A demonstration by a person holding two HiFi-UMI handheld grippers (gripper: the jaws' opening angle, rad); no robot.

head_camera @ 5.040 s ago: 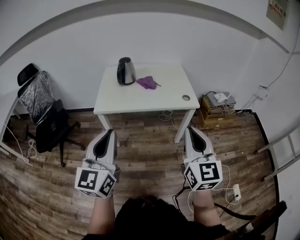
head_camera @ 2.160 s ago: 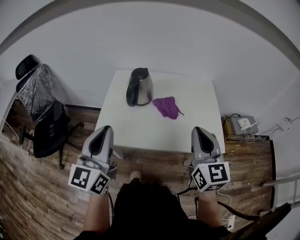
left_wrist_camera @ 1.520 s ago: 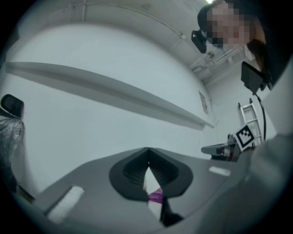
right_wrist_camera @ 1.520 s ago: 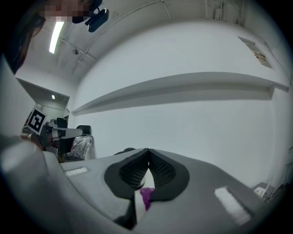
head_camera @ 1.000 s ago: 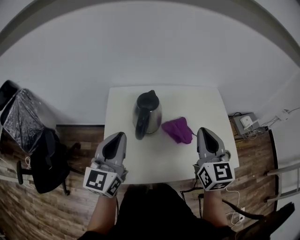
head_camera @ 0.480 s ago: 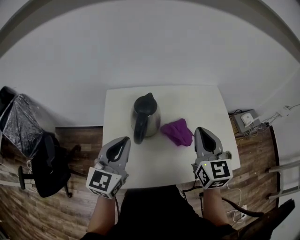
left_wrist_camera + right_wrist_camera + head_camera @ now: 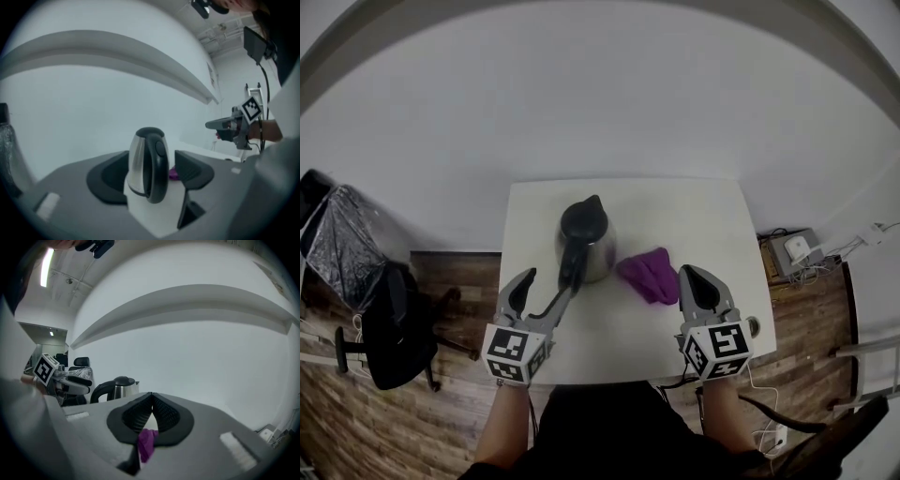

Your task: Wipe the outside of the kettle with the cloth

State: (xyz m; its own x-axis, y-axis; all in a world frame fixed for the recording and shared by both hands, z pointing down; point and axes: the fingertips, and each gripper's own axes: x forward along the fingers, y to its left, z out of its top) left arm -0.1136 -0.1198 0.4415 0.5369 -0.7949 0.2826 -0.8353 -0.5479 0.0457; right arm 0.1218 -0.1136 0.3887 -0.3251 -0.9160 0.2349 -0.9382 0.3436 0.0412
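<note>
Now we hold both grippers over the near edge of a white table (image 7: 712, 211). Our left gripper (image 7: 542, 289) has just been opening its jaws. The steel kettle (image 7: 584, 244), left of centre, shows its black handle (image 7: 572, 267) between them, unpressed. Our right gripper (image 7: 692, 276) is closed on nothing, tips just short of the purple cloth (image 7: 650, 275) — right beside the kettle.

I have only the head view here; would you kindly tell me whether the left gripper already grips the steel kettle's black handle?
Observer: Not yet. The left gripper has just been opening; its fingers stand apart, with the black handle of the shiny steel kettle in the gap, neither finger pressing it.
Operator: Thanks; and the right gripper?
Observer: The right gripper has its fingers shut together, empty; the crumpled purple cloth shows just below their tips.
</note>
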